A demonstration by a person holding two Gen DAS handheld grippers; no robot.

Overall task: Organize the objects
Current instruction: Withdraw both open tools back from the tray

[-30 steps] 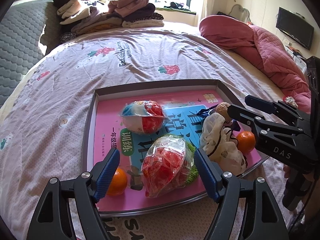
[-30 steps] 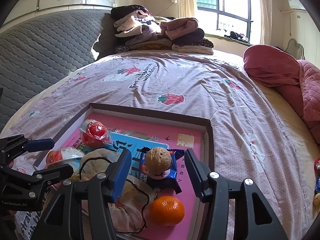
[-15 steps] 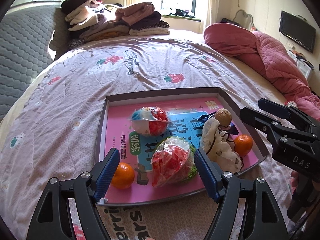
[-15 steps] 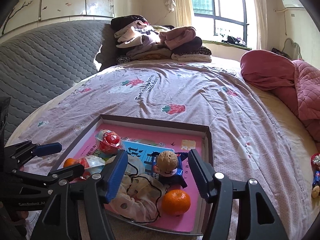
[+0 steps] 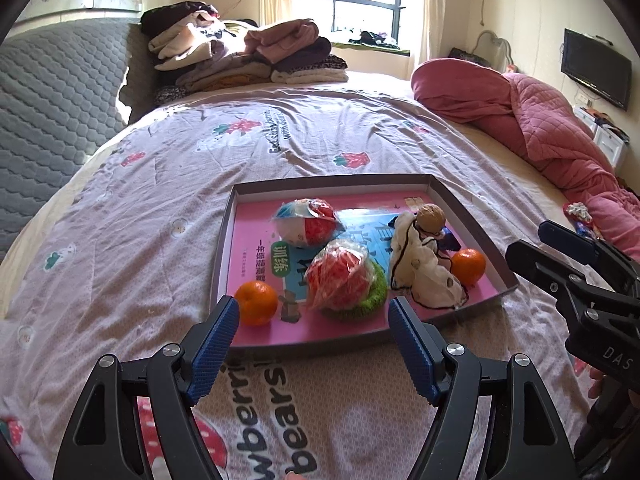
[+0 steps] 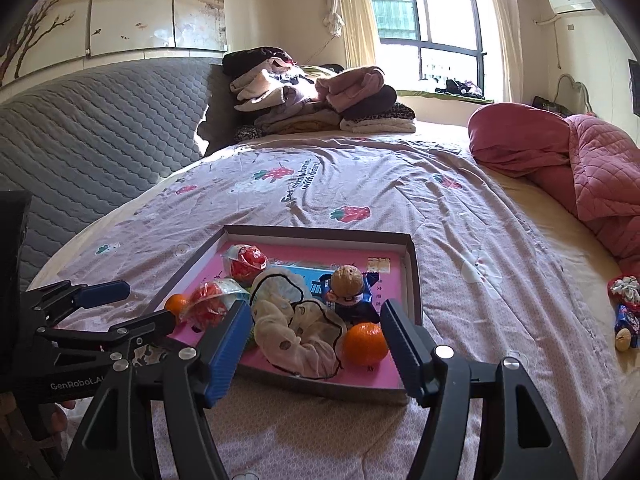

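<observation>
Both tongs hang just short of the tray point(image 5: 472, 220): left gripper point(image 5: 314, 344) gapes empty, right gripper point(image 6: 316, 340) is opening (nothing between its pads).

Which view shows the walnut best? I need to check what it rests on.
The right wrist view: the walnut sits closer, atop a blue wrapper. In the left wrist view, it is farther away, with the wrapper mostly hidden.
</observation>
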